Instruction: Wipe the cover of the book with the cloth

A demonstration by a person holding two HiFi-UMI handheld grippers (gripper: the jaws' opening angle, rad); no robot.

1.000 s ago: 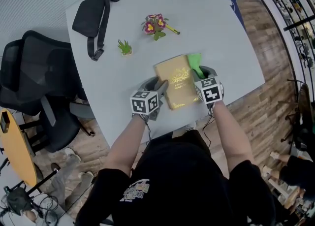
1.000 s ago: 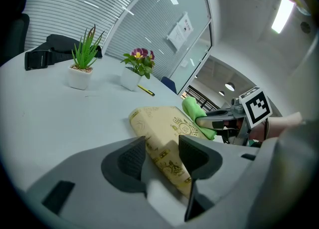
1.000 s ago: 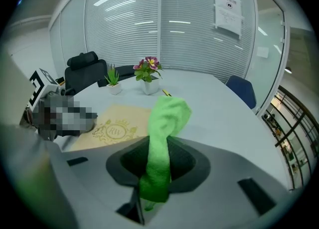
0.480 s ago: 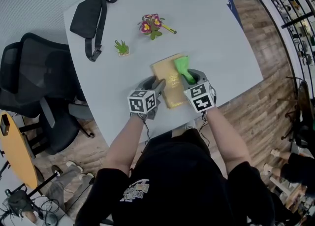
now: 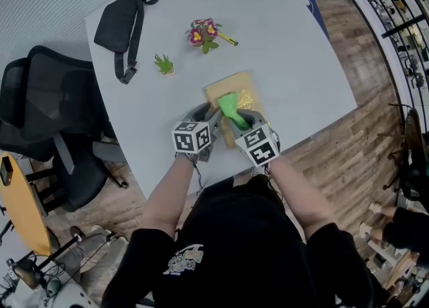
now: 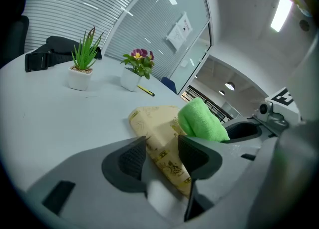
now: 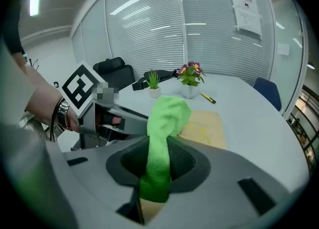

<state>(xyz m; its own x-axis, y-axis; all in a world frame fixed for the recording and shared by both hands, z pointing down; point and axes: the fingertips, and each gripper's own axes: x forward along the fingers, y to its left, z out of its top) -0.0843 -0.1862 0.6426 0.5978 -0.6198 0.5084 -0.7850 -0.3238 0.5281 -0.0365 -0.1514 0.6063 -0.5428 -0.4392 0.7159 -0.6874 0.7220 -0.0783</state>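
Note:
A tan book [image 5: 242, 91] with gold print lies on the white table [image 5: 288, 25] near its front edge. My left gripper [image 5: 212, 118] sits at the book's near left corner, and that corner [image 6: 158, 134] fills the gap between its jaws. My right gripper [image 5: 238, 121] is shut on a green cloth [image 5: 228, 107], which rests on the left part of the cover. In the right gripper view the cloth [image 7: 164, 123] rises out of the jaws and droops onto the book [image 7: 204, 125]. The cloth hides part of the cover.
A black sling bag [image 5: 124, 21] lies at the table's far left. A small green plant [image 5: 163, 65], a potted flower [image 5: 204, 33] and a yellow pen [image 5: 226, 39] stand beyond the book. A black office chair [image 5: 40, 98] is left of the table.
My right gripper has dragged the green cloth leftward across the cover, from the book's right edge to its left part. The left gripper has stayed at the book's corner.

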